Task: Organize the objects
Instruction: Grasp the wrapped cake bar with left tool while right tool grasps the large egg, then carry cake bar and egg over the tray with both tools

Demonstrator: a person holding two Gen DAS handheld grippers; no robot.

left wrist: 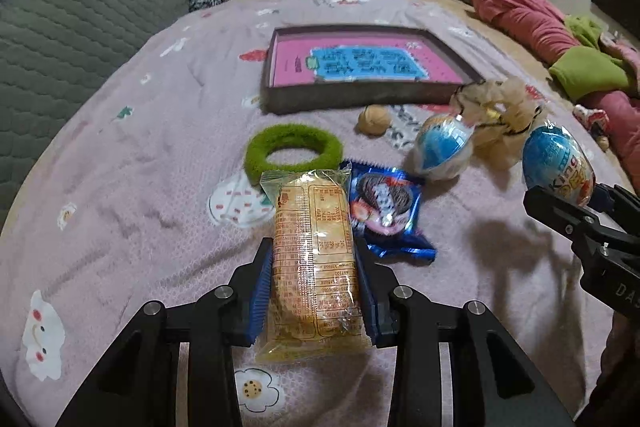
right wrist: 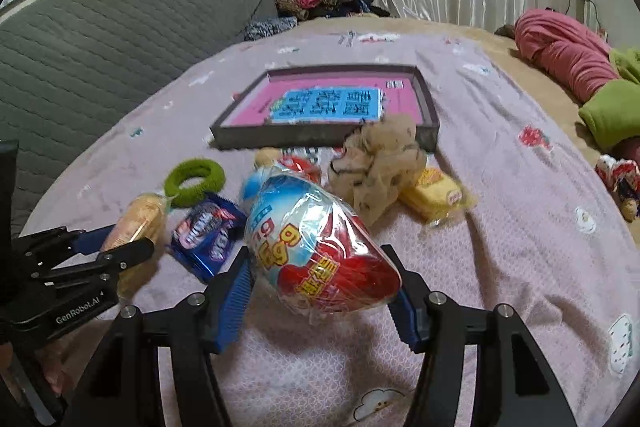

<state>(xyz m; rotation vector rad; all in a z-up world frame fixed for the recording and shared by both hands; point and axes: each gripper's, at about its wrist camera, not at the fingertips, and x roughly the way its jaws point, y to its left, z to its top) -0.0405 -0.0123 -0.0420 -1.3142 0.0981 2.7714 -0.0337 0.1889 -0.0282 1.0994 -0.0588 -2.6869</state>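
My left gripper (left wrist: 314,259) is shut on a long yellow wrapped cake (left wrist: 314,259), held just above the bed; it also shows in the right wrist view (right wrist: 136,223). My right gripper (right wrist: 324,267) is shut on a blue and red toy egg (right wrist: 320,243), which also shows in the left wrist view (left wrist: 556,167). A shallow dark box with a pink bottom (left wrist: 276,99) (right wrist: 224,137) lies farther back on the bed. A blue cookie packet (left wrist: 384,211) (right wrist: 208,233), a green fuzzy ring (left wrist: 294,151) (right wrist: 196,181) and a second toy egg (left wrist: 440,147) lie between.
A beige mesh pouf (left wrist: 496,111) (right wrist: 380,163), a walnut (left wrist: 374,121) and a yellow wrapped snack (right wrist: 436,197) lie near the box. A grey quilted headboard (left wrist: 80,19) is at the left. Pink and green clothes (left wrist: 560,43) lie at the right.
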